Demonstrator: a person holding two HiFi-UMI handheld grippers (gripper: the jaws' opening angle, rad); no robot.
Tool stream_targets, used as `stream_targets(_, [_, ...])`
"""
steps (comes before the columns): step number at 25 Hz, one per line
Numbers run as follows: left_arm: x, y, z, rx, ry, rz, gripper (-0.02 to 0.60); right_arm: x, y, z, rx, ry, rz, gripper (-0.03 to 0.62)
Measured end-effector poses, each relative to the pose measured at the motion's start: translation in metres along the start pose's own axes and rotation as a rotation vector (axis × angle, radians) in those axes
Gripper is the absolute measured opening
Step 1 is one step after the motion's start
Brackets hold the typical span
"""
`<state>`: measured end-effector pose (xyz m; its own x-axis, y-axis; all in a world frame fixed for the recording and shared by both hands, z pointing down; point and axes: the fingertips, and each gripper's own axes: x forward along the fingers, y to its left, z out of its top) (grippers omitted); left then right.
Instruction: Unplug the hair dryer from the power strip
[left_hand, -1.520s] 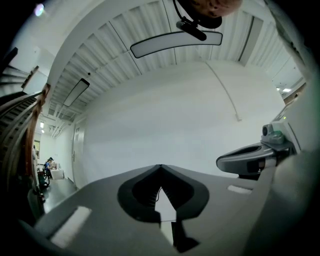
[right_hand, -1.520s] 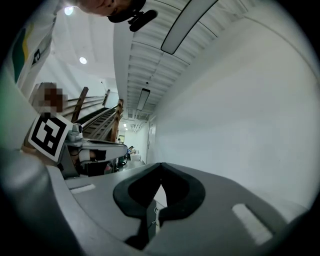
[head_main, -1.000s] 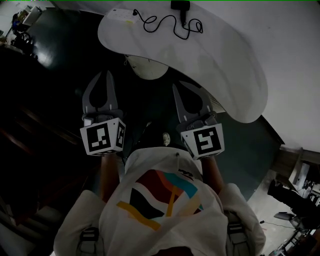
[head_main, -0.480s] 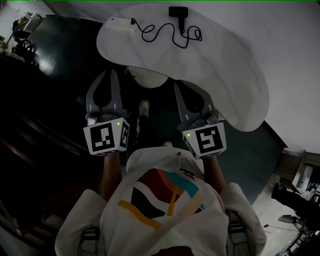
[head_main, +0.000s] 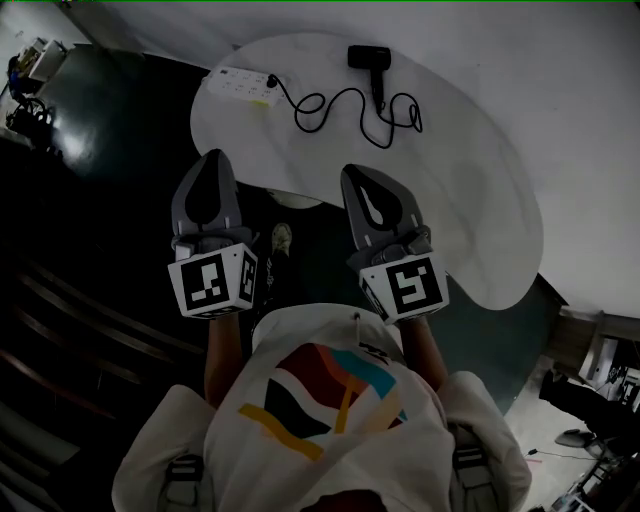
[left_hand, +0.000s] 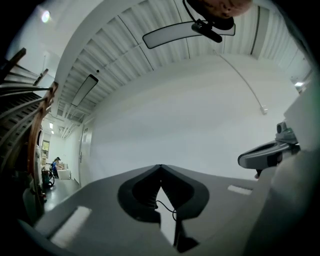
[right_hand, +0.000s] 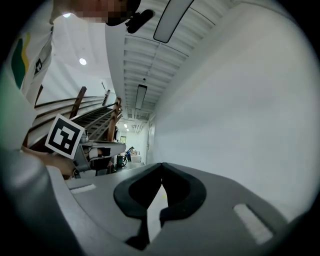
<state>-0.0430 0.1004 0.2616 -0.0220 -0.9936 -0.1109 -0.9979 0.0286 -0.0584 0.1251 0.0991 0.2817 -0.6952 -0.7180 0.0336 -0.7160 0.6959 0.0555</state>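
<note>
On the white oval table (head_main: 470, 190) lies a black hair dryer (head_main: 369, 60) at the far side. Its black cord (head_main: 350, 108) runs in loops to a white power strip (head_main: 240, 84) at the far left, where the plug sits in a socket. My left gripper (head_main: 212, 158) hovers at the table's near edge, shut and holding nothing. My right gripper (head_main: 356, 171) is beside it over the near edge, also shut and holding nothing. In the left gripper view the jaw tips (left_hand: 160, 166) meet, and a bit of cord (left_hand: 167, 207) shows below them. The right gripper's tips (right_hand: 161, 164) meet too.
Dark floor (head_main: 120, 130) surrounds the table, with stair treads (head_main: 90, 340) to the left. A white wall (head_main: 580, 90) stands behind the table. A round white object (head_main: 297, 201) sits under the near edge, by my shoe (head_main: 282, 238).
I have stepped toward the table: it sits lower and nearer in the head view. Both grippers have moved forward together, from over the dark floor to the table's near edge.
</note>
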Motion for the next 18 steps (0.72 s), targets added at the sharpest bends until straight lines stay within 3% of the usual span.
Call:
stream_targets(11, [0.154, 0.121, -0.015, 0.006, 0.037, -0.082, -0.002, 0.201, -0.003, 0.023, 0.058, 0.013, -0.054, 0.003])
stream_targets(18, [0.212, 0.155, -0.048, -0.038, 0.092, -0.127, -0.002, 0.262, -0.009, 0.005, 0.100, 0.082, -0.088, 0.003])
